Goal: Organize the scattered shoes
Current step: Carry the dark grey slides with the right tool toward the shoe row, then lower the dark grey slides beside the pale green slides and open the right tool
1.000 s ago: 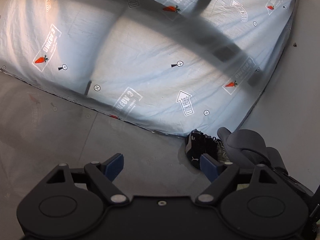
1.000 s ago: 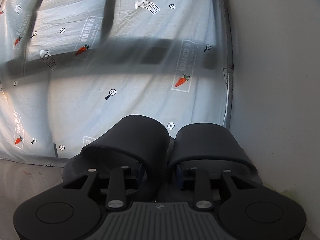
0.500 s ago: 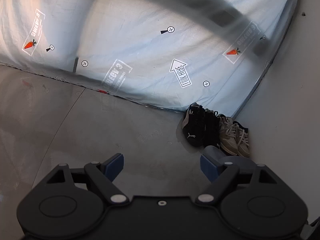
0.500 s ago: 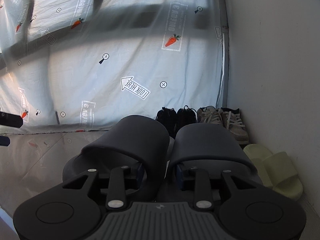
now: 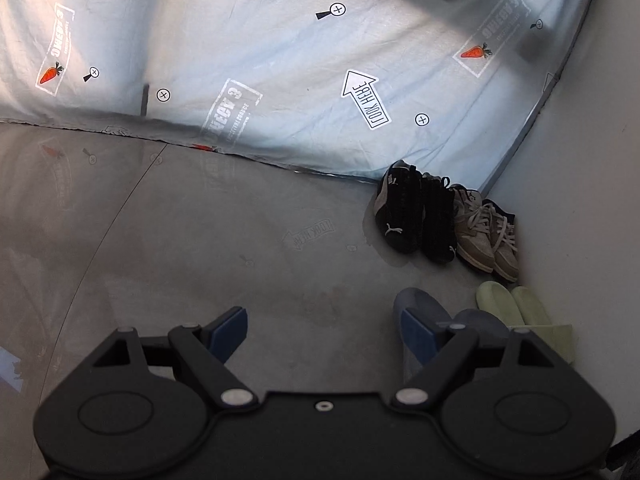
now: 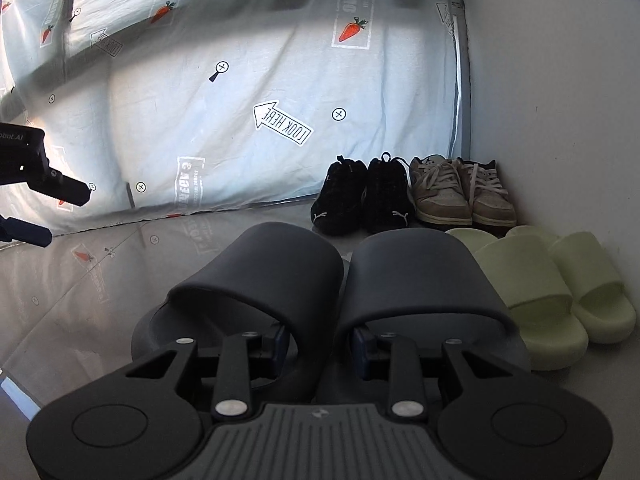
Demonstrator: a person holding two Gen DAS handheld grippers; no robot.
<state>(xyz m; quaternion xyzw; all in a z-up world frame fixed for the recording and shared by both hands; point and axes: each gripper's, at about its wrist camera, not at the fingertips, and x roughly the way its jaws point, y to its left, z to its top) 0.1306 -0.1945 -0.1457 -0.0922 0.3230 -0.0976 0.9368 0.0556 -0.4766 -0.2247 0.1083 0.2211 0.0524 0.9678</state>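
Observation:
My right gripper (image 6: 320, 350) is shut on a pair of dark grey slides (image 6: 416, 276), pinching their inner sides together. They sit low over the grey floor, just left of the pale green slides (image 6: 560, 292). Behind them a pair of black sneakers (image 6: 362, 196) and a pair of beige sneakers (image 6: 460, 192) stand in a row against the curtain. My left gripper (image 5: 324, 330) is open and empty above bare floor; in its view the grey slides (image 5: 424, 304) show at lower right, with the black sneakers (image 5: 412, 216), beige sneakers (image 5: 484, 232) and green slides (image 5: 512, 304) beyond.
A light blue printed curtain (image 6: 240, 100) hangs along the back down to the floor. A white wall (image 6: 560, 80) closes the right side, forming a corner where the shoes stand. The glossy grey floor (image 5: 200, 240) extends left. My left gripper's fingers (image 6: 44, 184) show at the right wrist view's left edge.
Both grippers have tilted down and moved lower. The shoe row by the corner has come into full view, and the held grey slides have come down beside the green slides.

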